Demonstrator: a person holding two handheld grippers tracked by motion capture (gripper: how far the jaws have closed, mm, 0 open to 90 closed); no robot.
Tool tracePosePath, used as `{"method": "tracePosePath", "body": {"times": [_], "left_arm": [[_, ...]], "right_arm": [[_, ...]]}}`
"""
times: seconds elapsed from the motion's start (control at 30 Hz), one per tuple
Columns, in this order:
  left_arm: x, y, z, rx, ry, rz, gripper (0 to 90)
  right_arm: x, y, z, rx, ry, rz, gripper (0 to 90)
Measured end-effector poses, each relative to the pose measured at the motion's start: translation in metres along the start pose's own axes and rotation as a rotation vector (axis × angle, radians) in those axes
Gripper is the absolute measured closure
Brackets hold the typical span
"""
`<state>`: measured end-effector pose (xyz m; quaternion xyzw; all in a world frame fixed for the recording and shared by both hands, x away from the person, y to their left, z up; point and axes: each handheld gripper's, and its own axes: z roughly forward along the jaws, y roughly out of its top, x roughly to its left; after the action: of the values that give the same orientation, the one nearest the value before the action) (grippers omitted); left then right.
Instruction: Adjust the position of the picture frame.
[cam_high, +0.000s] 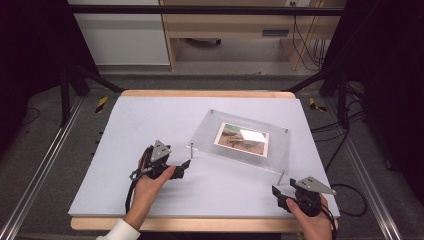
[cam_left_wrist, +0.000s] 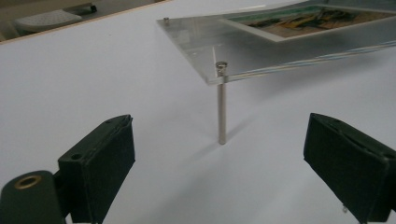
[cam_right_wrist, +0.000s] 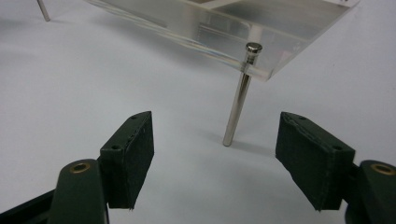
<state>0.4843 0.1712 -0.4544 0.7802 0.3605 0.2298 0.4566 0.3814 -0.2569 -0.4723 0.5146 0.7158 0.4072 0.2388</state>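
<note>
The clear acrylic photo frame (cam_high: 240, 140) stood on thin metal legs right of centre on the counter (cam_high: 150, 120). Each claw was released: the left claw (cam_high: 184, 167) faced the near-left leg (cam_left_wrist: 222, 109), the right claw (cam_high: 277, 196) the near-right leg (cam_right_wrist: 237, 105), both legs upright, untouched.

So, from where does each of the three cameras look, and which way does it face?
High view: above the person's side, facing forward and down on the table; both hands and grippers show.
Left gripper view: low, along its open jaws toward a metal leg.
Right gripper view: low, along its open jaws toward another leg.
All share the clear acrylic frame.
</note>
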Motion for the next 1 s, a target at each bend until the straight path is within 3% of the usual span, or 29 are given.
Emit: {"method": "tracePosePath", "body": {"times": [0.37, 0.5, 0.63, 0.8, 1.0], "left_arm": [[-0.007, -0.003, 0.005, -0.017, -0.027, -0.01, 9.0], [-0.007, -0.004, 0.006, -0.01, -0.024, -0.014, 10.2], [-0.005, -0.004, 0.005, -0.016, -0.017, -0.059, 14.2], [-0.004, -0.004, 0.005, -0.022, -0.018, -0.067, 19.3], [-0.006, -0.004, 0.004, -0.021, -0.016, -0.056, 23.7]], "right_arm": [[-0.003, 0.001, 0.006, 0.016, 0.008, 0.075, 25.0], [-0.004, 0.003, 0.008, 0.012, 0.004, 0.064, 31.9], [-0.006, 0.003, 0.012, 0.014, -0.002, 0.066, 39.4], [-0.012, 0.006, 0.015, -0.013, 0.012, 0.1, 52.9], [-0.017, 0.01, 0.023, -0.031, 0.027, 0.105, 64.6]]}}
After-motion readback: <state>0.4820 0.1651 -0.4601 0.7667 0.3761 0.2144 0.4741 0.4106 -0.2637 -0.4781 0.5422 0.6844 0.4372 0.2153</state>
